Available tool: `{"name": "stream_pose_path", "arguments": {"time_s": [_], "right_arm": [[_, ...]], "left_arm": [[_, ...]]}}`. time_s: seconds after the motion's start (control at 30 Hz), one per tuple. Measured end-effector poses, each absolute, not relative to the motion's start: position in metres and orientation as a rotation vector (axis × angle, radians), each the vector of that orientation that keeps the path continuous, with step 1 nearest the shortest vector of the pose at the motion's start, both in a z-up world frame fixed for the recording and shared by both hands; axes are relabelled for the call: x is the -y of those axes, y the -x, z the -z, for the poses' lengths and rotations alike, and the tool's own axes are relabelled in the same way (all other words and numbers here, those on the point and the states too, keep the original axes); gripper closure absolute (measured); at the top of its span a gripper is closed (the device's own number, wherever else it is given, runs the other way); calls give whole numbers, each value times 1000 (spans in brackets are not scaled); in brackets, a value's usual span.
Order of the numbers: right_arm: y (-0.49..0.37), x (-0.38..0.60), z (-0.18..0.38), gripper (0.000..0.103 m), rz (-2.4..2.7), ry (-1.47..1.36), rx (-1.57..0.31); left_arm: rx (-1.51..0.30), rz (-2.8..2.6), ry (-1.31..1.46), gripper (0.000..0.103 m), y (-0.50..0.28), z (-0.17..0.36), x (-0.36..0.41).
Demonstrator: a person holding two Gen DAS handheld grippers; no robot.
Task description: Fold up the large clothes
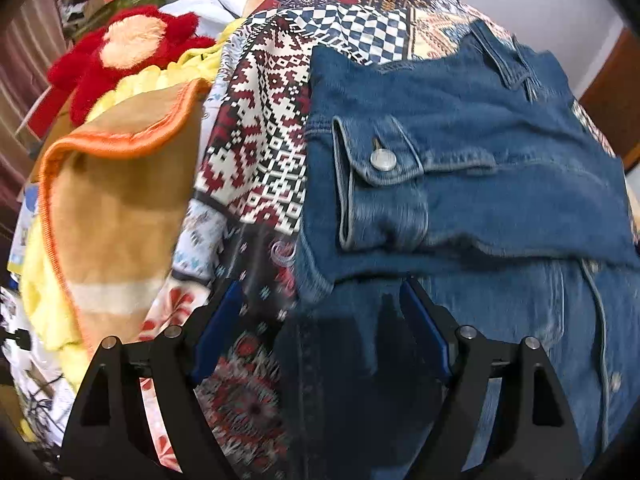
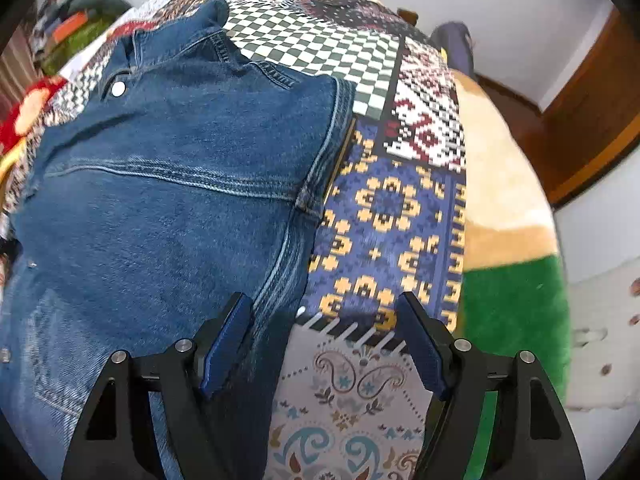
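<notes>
On patchwork bedspread [image 2: 384, 216] — one denim jacket [image 2: 168, 184] (folded); left gripper [image 1: 320, 320], right gripper [image 2: 326, 324] both wide, empty.

Cluttered left; bedspread [image 2: 384, 220] seemingly bare.

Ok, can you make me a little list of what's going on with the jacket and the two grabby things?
garment: denim jacket, lying on the patchwork bedspread
sleeve: folded across the jacket, cuff button showing
left hand-held gripper: open, over the jacket's left edge
right hand-held gripper: open, over the jacket's right edge
held: nothing
beside the bed cover: tan blanket, red plush toy
</notes>
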State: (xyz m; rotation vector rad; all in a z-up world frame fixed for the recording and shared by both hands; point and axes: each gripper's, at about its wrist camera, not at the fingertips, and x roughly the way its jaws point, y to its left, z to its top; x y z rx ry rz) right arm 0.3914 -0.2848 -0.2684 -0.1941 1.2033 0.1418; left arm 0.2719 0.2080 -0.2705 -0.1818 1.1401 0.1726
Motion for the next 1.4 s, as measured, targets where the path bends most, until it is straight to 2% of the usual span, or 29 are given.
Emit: {"name": "stream_pose_path", "arguments": {"time_s": [0.2, 0.43, 0.63, 0.87, 0.9, 0.93, 1.0, 1.03, 1.07, 1.1, 1.13, 1.17, 1.2, 1.23, 1.3, 1.37, 1.4], "right_arm": [[-399, 295, 247, 29, -200, 44, -1207], [-428, 288, 209, 29, -271, -33, -1127], [-467, 282, 202, 29, -279, -45, -1104], [-504, 295, 248, 29, -255, -184, -1192], [-507, 296, 254, 29, -260, -204, -1204], [-510, 297, 259, 31, -264, -222, -1213], [-515, 298, 267, 34, -278, -252, -1216], [-518, 298, 270, 40, -287, -262, -1215], [-520, 297, 272, 49, -295, -275, -1214], [-523, 297, 275, 54, -304, -297, -1213], [-526, 297, 279, 60, -305, -314, -1216], [-527, 297, 282, 67, -300, -321, -1216], [-529, 295, 284, 72, -305, -312, -1211], [-530, 293, 284, 82, -307, -293, -1201], [-532, 290, 280, 87, -315, -284, -1181], [-534, 283, 269, 89, -316, -236, -1144], [-535, 279, 263, 90, -314, -204, -1123]], "left_arm": [[-1068, -175, 186, 22, -270, 240, -213], [-979, -101, 225, 13, -321, 213, -217], [-1028, -84, 274, 13, -377, 241, -219], [-1085, -87, 310, 15, -418, 281, -233], [-1092, -74, 310, 17, -423, 286, -234], [-1097, -58, 319, 24, -428, 289, -235], [-1107, -53, 333, 25, -434, 295, -238], [-1101, -49, 337, 26, -436, 297, -239], [-1089, -40, 341, 30, -437, 296, -239], [-1076, -32, 343, 33, -438, 296, -238], [-1069, -30, 344, 43, -439, 295, -237], [-1070, -29, 349, 58, -441, 295, -237], [-1075, -29, 355, 65, -444, 296, -238], [-1084, -29, 367, 75, -447, 297, -239], [-1094, -30, 384, 78, -451, 299, -240], [-1083, -27, 361, 89, -454, 294, -235], [-1076, -32, 346, 90, -457, 291, -233]]}}
